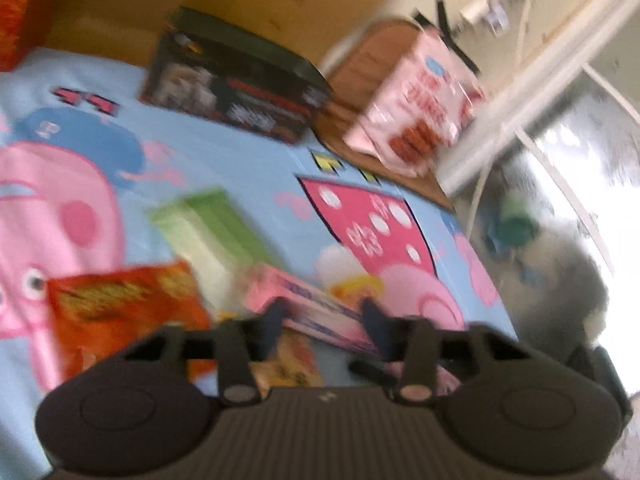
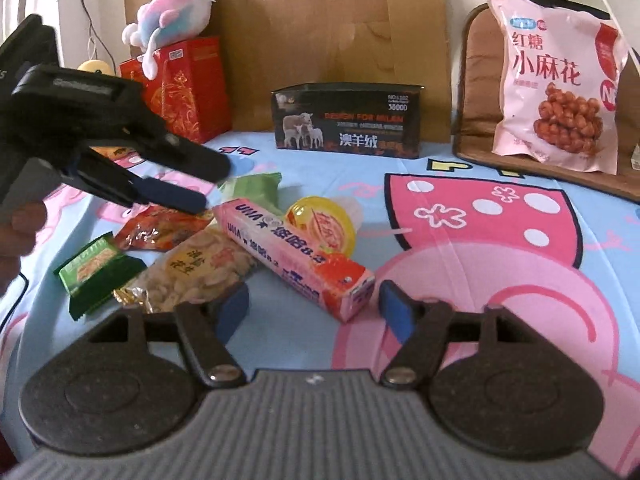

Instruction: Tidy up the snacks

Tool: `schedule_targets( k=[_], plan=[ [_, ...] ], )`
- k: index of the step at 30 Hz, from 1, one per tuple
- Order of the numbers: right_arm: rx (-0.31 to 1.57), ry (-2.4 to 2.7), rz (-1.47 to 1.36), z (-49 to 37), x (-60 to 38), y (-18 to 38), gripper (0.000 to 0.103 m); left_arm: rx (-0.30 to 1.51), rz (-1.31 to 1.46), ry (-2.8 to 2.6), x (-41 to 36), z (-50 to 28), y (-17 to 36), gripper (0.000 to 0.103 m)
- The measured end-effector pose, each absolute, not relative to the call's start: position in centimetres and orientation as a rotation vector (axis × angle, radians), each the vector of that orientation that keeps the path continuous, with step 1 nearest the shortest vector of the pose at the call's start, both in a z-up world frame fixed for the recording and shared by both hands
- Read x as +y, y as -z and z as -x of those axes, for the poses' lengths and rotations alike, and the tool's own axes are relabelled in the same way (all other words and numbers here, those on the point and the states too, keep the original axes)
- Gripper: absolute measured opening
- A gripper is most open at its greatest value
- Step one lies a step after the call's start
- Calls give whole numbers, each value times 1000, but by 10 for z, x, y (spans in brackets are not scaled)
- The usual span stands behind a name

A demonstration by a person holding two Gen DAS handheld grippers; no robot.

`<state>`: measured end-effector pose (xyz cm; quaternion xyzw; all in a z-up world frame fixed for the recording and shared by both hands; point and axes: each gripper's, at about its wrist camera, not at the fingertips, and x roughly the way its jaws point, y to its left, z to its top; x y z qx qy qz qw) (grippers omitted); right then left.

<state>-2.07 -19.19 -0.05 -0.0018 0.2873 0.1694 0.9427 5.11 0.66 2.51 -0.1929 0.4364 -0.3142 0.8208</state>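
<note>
Left gripper [image 2: 200, 188]: tilted down over the snacks — jaws narrow, nothing gripped.
Right gripper [image 2: 312, 308]: angled down — jaws part-open, pink box [image 2: 296, 256] just ahead.

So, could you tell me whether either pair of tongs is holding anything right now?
Nothing is held: the right tongs stand open short of the pink box, and the left tongs grip nothing.

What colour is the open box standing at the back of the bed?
Black, with sheep pictured on its front; clearest in the right wrist view.
</note>
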Motion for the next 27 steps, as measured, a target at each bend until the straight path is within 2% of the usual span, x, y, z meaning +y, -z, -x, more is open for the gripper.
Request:
schedule_targets(
  k=[1, 4, 6, 8, 13, 18, 23, 27],
  plan=[
    [586, -333, 9, 19, -192, 0, 36, 952, 423, 708, 2, -49, -23, 16],
    [586, -415, -59, 21, -194, -7, 30, 932, 385, 749, -3, -37, -31, 17],
    [546, -424, -20, 26, -189, -14, 29, 895, 367, 777, 1, -29, -42, 18],
    [538, -423, 14, 26, -183, -16, 29, 855, 356, 766, 11, -24, -53, 31],
    [581, -372, -11, 15, -190, -4, 32, 828, 395, 581, 44, -45, -57, 48],
    [595, -360, -74, 14, -199, -4, 34, 848, 412, 532, 49, -69, -47, 49],
    [596, -371, -34, 12, -194, -3, 35, 886, 367, 582, 28, -71, -33, 40],
    [606, -361, -15, 8, -189, -5, 36, 872, 360, 582, 32, -62, -41, 39]
  ],
)
